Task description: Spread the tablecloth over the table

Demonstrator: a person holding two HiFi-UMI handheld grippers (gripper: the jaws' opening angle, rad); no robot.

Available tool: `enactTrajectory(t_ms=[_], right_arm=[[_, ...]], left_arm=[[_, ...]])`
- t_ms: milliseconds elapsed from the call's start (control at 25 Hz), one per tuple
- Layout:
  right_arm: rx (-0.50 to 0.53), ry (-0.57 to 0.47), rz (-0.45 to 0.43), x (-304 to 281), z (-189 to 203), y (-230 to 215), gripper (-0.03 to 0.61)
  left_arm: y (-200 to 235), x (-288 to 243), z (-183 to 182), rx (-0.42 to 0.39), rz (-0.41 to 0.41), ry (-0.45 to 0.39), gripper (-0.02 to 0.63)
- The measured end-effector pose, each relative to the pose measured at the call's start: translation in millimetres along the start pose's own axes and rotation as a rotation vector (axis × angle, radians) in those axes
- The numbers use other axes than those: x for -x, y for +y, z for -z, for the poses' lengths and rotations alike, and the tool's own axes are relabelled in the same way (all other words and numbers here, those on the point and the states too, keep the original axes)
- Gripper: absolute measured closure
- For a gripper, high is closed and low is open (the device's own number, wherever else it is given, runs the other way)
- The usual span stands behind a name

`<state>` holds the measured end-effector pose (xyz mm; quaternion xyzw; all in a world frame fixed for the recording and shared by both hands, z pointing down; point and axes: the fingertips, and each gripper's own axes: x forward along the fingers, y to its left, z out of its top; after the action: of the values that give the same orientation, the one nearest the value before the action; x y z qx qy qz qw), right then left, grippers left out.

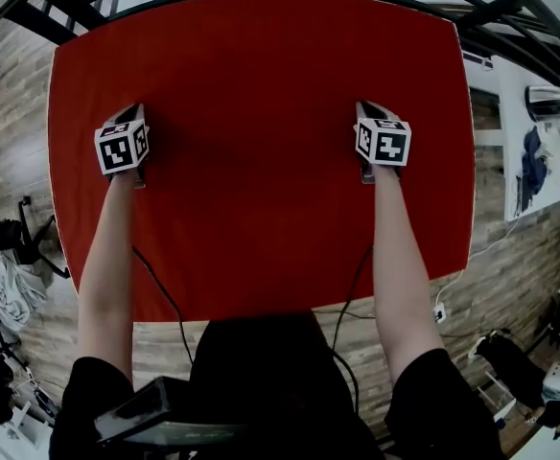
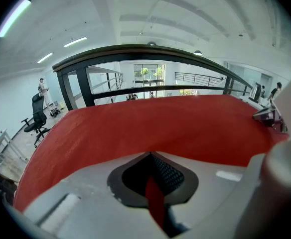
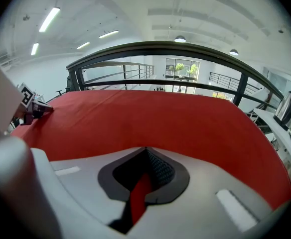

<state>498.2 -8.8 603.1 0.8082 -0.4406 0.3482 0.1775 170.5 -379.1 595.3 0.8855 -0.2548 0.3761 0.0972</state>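
Note:
The red tablecloth [image 1: 261,75] lies flat over the whole table, its near edge hanging toward me. My left gripper [image 1: 129,113] rests on the cloth at the left, and my right gripper [image 1: 368,111] rests on it at the right, level with each other. In the left gripper view the tablecloth [image 2: 160,123] stretches ahead, and the left gripper [image 2: 152,156] is shut with a thin red fold of cloth pinched between its jaws. The right gripper [image 3: 146,151] is likewise shut on a red fold, with the tablecloth [image 3: 165,116] beyond. Each view shows the other gripper off to the side.
A black metal railing [image 1: 88,12] runs behind the table's far edge. Wooden floor [image 1: 11,151] surrounds the table. A white bench with items [image 1: 539,142] stands at the right, and a black office chair [image 2: 36,121] at the far left. Cables [image 1: 170,305] trail from both grippers toward me.

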Motion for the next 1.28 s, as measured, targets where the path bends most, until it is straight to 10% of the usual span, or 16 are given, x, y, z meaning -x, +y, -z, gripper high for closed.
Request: enactTrajectory(t_ms=[760, 1280], right_arm=[[0.020, -0.237, -0.170, 163.1, 25.6, 116.1, 0.569], [0.034, -0.386, -0.258, 327.8, 93.8, 100.8, 0.569]], left_arm=[[-134.1, 129.2, -4.2, -0.068, 0.171, -0.249, 0.607], [-273.4, 296.4, 60.5, -0.043, 0.179, -0.379, 0.607]])
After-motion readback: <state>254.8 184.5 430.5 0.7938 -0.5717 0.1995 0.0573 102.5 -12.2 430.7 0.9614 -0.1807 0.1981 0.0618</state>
